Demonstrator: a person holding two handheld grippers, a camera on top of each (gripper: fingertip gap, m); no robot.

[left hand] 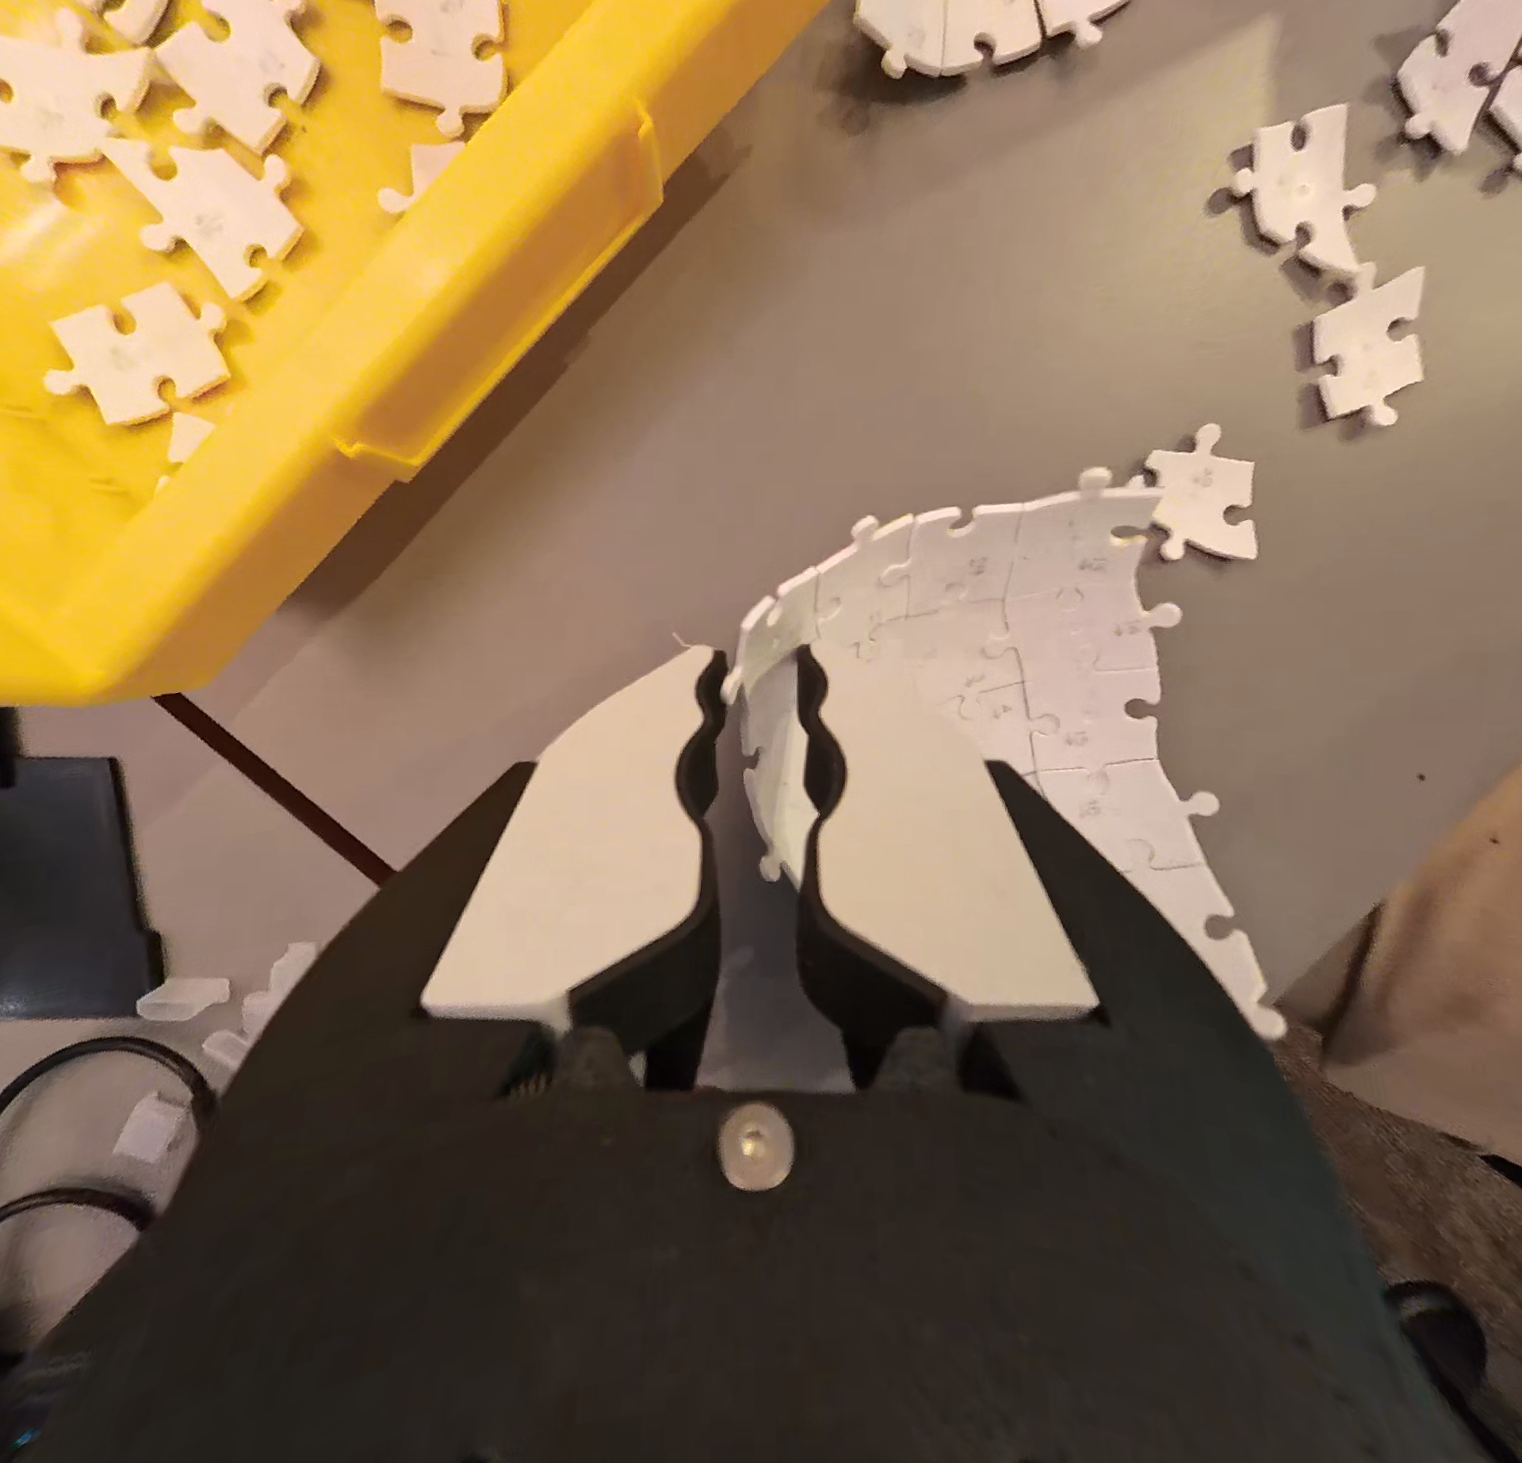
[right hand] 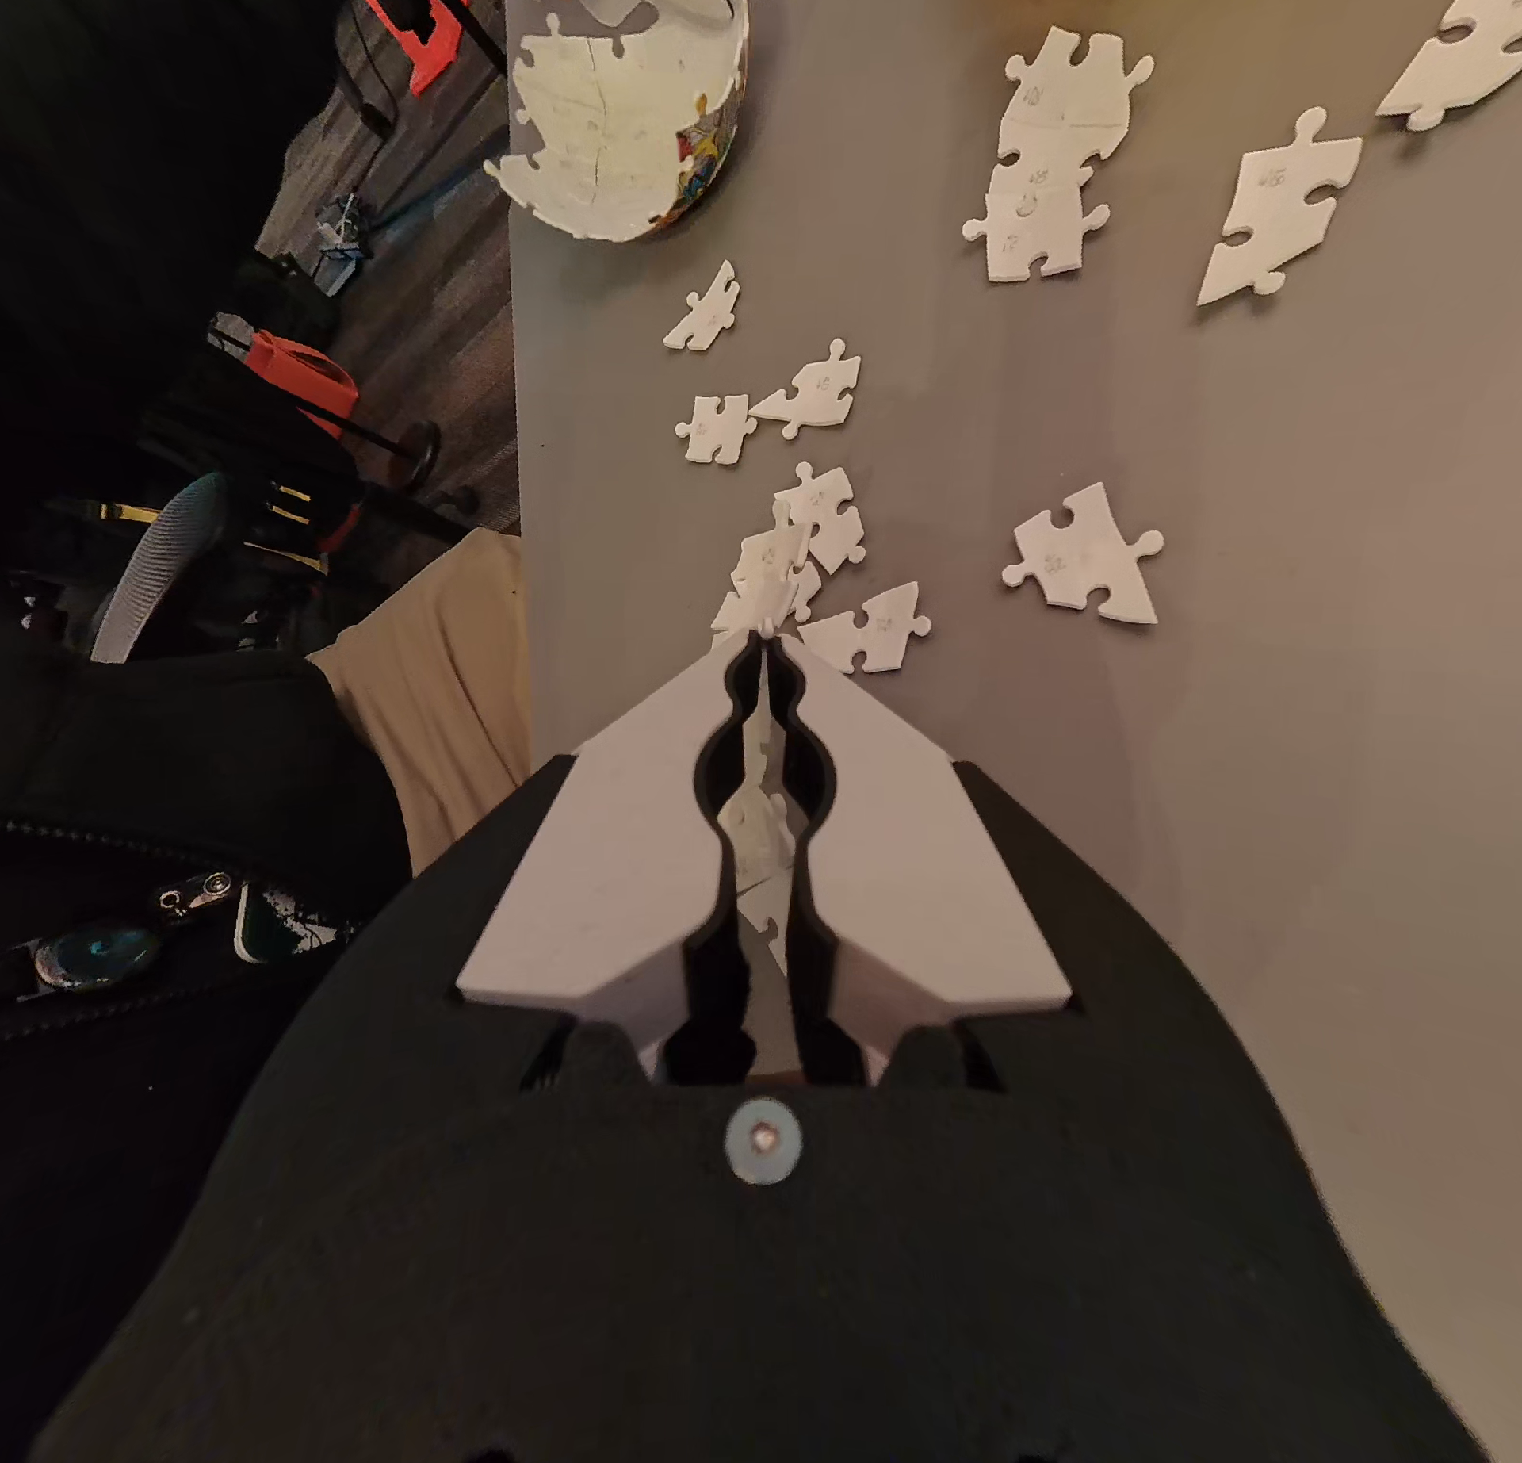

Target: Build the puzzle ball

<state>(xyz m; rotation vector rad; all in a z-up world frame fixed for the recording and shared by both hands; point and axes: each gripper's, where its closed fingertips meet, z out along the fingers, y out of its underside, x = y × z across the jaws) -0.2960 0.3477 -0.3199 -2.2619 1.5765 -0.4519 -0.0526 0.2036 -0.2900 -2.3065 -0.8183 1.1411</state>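
Observation:
My left gripper [left hand: 759, 665] is shut on the near edge of a curved, part-built white puzzle shell [left hand: 1062, 665], which rises to the right of the fingers. The same shell [right hand: 609, 130] shows in the right wrist view at the far upper left, by the table's left edge, with some coloured print on its outer side. My right gripper [right hand: 766, 641] is shut on a white puzzle piece [right hand: 762, 830] held edge-on between the fingers, low over a cluster of loose pieces [right hand: 824, 517].
A yellow bin [left hand: 494, 212] with several loose white pieces sits at the upper left. More loose and joined pieces lie on the grey table [right hand: 1235, 764], such as one piece [right hand: 1079, 558] and a joined pair [right hand: 1046, 163]. The table edge [right hand: 519, 435] runs down the left, with a chair and floor beyond.

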